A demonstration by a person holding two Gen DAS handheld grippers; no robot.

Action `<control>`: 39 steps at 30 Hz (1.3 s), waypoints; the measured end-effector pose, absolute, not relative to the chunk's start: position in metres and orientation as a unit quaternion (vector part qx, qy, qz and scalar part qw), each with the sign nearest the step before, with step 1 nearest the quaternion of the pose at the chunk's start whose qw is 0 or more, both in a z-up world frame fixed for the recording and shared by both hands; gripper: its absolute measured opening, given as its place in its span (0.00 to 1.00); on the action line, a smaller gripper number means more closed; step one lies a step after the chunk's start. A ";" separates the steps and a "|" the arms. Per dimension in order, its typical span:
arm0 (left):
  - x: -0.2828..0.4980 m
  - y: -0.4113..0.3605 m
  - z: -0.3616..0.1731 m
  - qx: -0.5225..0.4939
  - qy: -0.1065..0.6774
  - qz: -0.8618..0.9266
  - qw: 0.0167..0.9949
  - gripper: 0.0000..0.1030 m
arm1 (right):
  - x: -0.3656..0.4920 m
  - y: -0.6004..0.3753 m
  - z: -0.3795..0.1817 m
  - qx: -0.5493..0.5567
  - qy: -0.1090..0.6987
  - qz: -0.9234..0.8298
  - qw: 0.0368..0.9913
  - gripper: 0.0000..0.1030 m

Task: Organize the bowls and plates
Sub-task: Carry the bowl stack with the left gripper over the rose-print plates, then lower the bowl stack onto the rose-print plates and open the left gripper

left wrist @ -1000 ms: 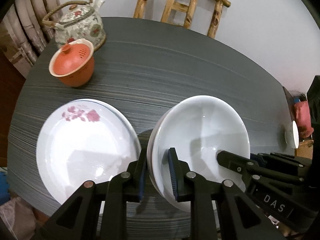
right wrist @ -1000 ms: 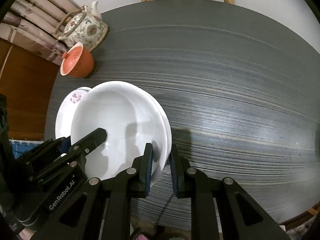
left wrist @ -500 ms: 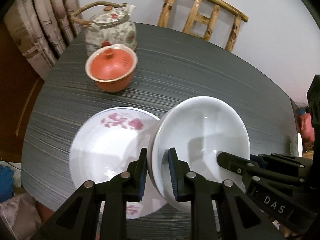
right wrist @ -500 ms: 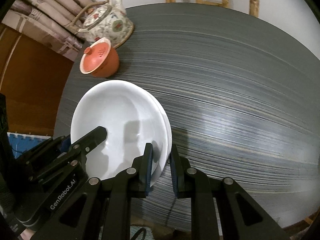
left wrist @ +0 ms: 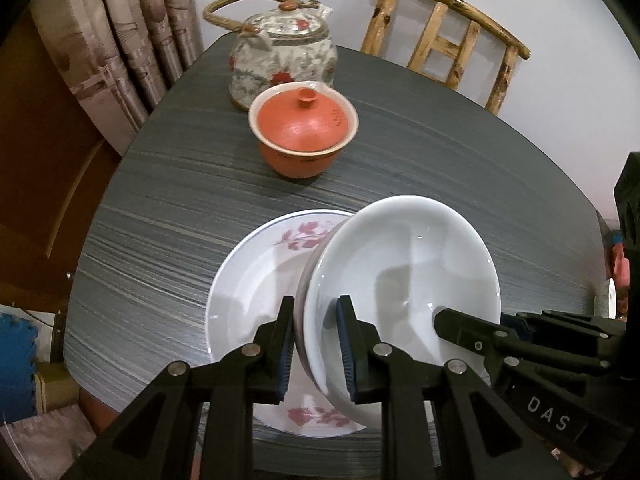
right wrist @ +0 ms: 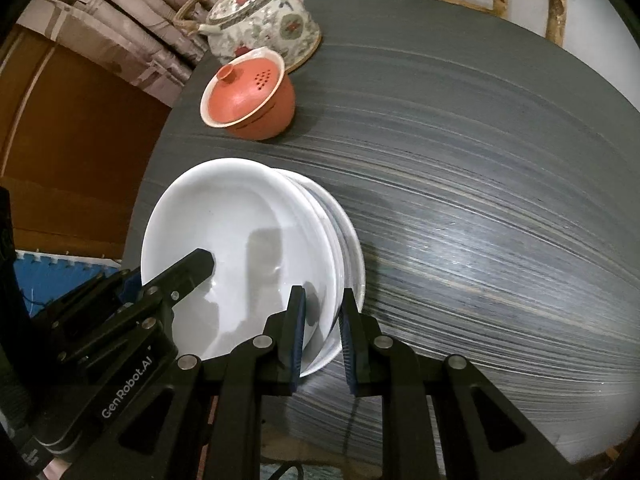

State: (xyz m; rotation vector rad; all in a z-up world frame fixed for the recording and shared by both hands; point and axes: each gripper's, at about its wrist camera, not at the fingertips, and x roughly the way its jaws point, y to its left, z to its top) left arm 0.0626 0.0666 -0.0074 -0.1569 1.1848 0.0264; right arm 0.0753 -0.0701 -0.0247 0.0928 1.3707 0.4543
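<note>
White bowls [left wrist: 408, 264] clamped by both hand-held grippers over flowered plate [left wrist: 256, 276].

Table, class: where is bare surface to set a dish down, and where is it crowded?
Free: the wide grey table right of the white bowls, toward the chair. Crowded: the left edge, where teapot, orange lidded cup and flowered plate sit.

Plain white bowl [left wrist: 400, 280]; white plate [left wrist: 256, 280] with pink flowers and blue rim; orange-red lidded cup [left wrist: 303, 136] at twelve o'clock; floral teapot [left wrist: 284, 60]; dark grey streaked table [left wrist: 440, 140]
</note>
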 end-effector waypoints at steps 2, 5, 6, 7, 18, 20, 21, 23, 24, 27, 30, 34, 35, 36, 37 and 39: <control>0.062 0.071 -0.010 -0.075 0.560 0.014 0.825 0.20 | 0.075 -0.064 -0.027 0.043 0.630 0.210 0.746 0.16; 0.060 0.075 -0.014 -0.077 0.563 0.015 0.823 0.20 | 0.075 -0.057 -0.031 0.040 0.634 0.211 0.743 0.16; 0.060 0.077 -0.015 -0.079 0.564 0.015 0.822 0.20 | 0.074 -0.056 -0.032 0.039 0.636 0.211 0.741 0.16; 0.059 0.078 -0.016 -0.080 0.564 0.015 0.822 0.20 | 0.074 -0.054 -0.033 0.039 0.637 0.211 0.740 0.16; 0.057 0.085 -0.024 -0.083 0.571 0.015 0.817 0.20 | 0.075 -0.048 -0.042 0.038 0.648 0.209 0.732 0.16; 0.057 0.087 -0.024 -0.084 0.570 0.015 0.817 0.20 | 0.075 -0.047 -0.043 0.036 0.648 0.210 0.731 0.16; 0.057 0.088 -0.024 -0.085 0.570 0.015 0.817 0.20 | 0.075 -0.047 -0.043 0.036 0.649 0.210 0.730 0.16; 0.057 0.088 -0.024 -0.086 0.570 0.015 0.817 0.20 | 0.075 -0.047 -0.042 0.033 0.648 0.211 0.731 0.16; 0.057 0.088 -0.024 -0.086 0.570 0.014 0.817 0.20 | 0.074 -0.046 -0.043 0.034 0.648 0.211 0.731 0.16; 0.057 0.090 -0.025 -0.089 0.569 0.012 0.817 0.20 | 0.073 -0.045 -0.042 0.033 0.648 0.209 0.732 0.17; 0.056 0.091 -0.025 -0.089 0.568 0.010 0.818 0.20 | 0.073 -0.046 -0.042 0.031 0.647 0.209 0.733 0.17; 0.056 0.093 -0.026 -0.092 0.567 0.007 0.819 0.20 | 0.071 -0.043 -0.042 0.029 0.645 0.206 0.735 0.17; 0.055 0.093 -0.026 -0.093 0.567 0.007 0.819 0.20 | 0.071 -0.043 -0.042 0.029 0.644 0.205 0.736 0.17; 0.056 0.093 -0.026 -0.092 0.567 0.006 0.819 0.20 | 0.071 -0.042 -0.042 0.030 0.644 0.204 0.736 0.17; 0.056 0.094 -0.026 -0.093 0.566 0.005 0.819 0.20 | 0.071 -0.041 -0.042 0.028 0.644 0.205 0.737 0.17; 0.056 0.095 -0.027 -0.095 0.566 0.003 0.819 0.20 | 0.071 -0.041 -0.042 0.031 0.643 0.205 0.737 0.17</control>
